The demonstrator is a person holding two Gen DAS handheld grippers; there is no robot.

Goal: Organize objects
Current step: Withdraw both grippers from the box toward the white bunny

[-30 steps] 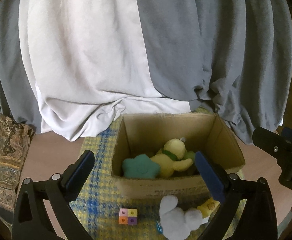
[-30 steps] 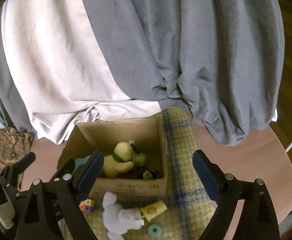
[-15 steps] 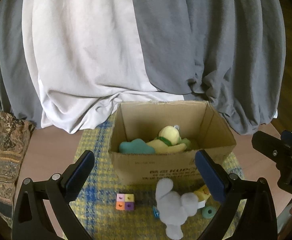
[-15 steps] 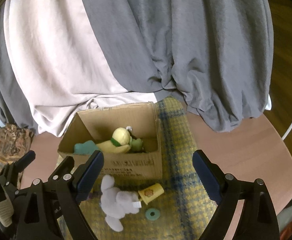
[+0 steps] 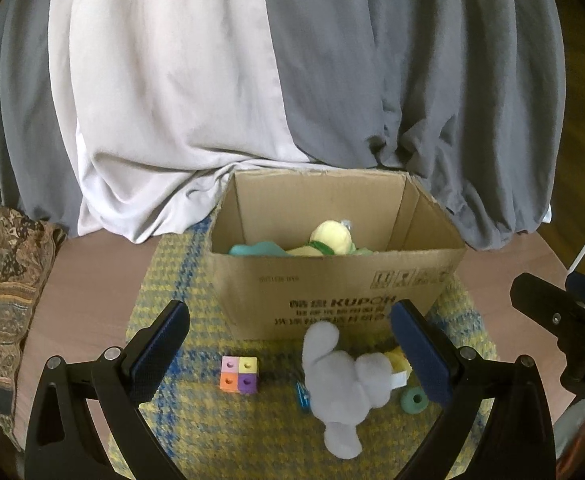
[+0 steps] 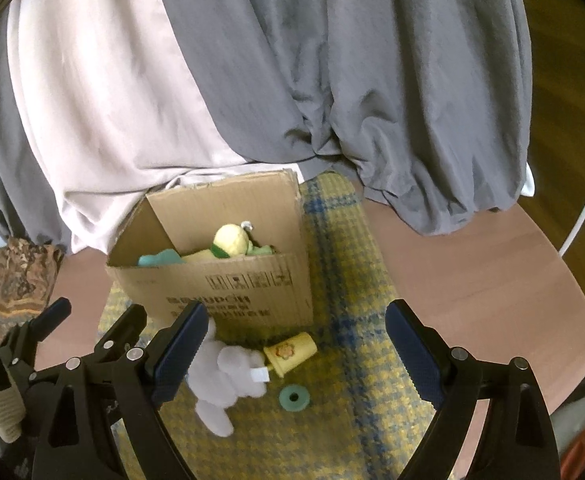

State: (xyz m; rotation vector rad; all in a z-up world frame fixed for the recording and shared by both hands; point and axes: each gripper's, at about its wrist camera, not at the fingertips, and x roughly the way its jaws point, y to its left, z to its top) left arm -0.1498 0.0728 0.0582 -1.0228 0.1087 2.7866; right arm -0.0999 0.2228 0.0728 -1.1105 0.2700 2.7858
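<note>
Ahead of both my tools, the cardboard box (image 5: 332,280) sits on the checked mat (image 5: 172,280) over the tabletop (image 6: 472,280), already holding a yellow plush (image 5: 330,236) and a teal one (image 5: 252,249); I judge it light but stiff enough to stay put. Just beyond the left tool (image 5: 290,344), whose jaws stand wide apart with nothing between them, lies the grey plush (image 5: 340,376), close against the box's near wall. It looks soft and light, so I would pinch its thick body, not a floppy limb. The right tool (image 6: 296,348) is likewise spread wide and empty; the yellow cup (image 6: 290,354) lies on its side just ahead, rigid and likely to roll, best taken across its wall. The four-coloured block (image 5: 239,374) sits ahead of the left tool's left finger, hard and square. The teal ring (image 6: 293,398) lies flat nearest the right tool, awkward to lift.
</note>
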